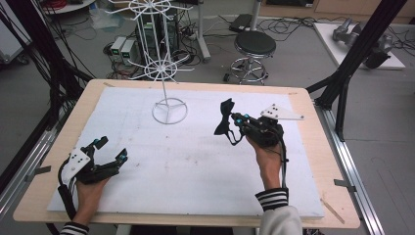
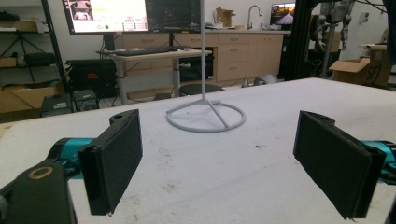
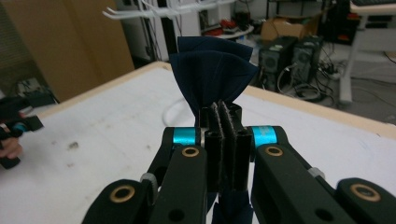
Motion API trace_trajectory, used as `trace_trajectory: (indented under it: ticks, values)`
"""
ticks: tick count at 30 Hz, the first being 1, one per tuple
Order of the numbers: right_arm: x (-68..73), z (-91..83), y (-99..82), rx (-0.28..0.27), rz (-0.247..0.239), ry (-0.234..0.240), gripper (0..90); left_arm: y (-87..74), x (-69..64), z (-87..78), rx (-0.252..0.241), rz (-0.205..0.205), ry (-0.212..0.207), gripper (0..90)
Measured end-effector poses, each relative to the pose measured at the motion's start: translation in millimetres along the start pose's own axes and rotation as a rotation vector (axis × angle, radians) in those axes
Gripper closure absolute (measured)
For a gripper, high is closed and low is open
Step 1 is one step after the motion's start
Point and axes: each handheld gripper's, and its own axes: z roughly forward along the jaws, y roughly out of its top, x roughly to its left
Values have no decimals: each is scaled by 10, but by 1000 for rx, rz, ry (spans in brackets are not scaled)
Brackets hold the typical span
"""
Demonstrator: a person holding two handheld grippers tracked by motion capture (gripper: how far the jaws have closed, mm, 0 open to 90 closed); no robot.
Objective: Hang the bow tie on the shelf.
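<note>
Pinching a dark blue bow tie (image 3: 212, 77) by its middle, my right gripper (image 1: 238, 121) has its jaws squeezed tight, and the bow tie hangs in the air over the white board (image 1: 195, 161). My left gripper (image 1: 111, 149) rests near the board's left edge with its jaws spread wide. The white wire stand (image 1: 169, 110) sits between and farther back, with lots of bare board around. I can read no writing.

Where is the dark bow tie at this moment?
The bow tie is clamped in the right hand-held gripper, lifted above the white mat on the right of the high view, just right of the white wire stand's ring base.
</note>
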Motion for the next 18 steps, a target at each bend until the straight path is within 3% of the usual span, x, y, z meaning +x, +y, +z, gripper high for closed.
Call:
trace_trajectory:
  ticks: [18]
  values:
    - [338, 460, 293, -53, -31, 120, 879, 0, 0, 4, 1, -5, -1, 160]
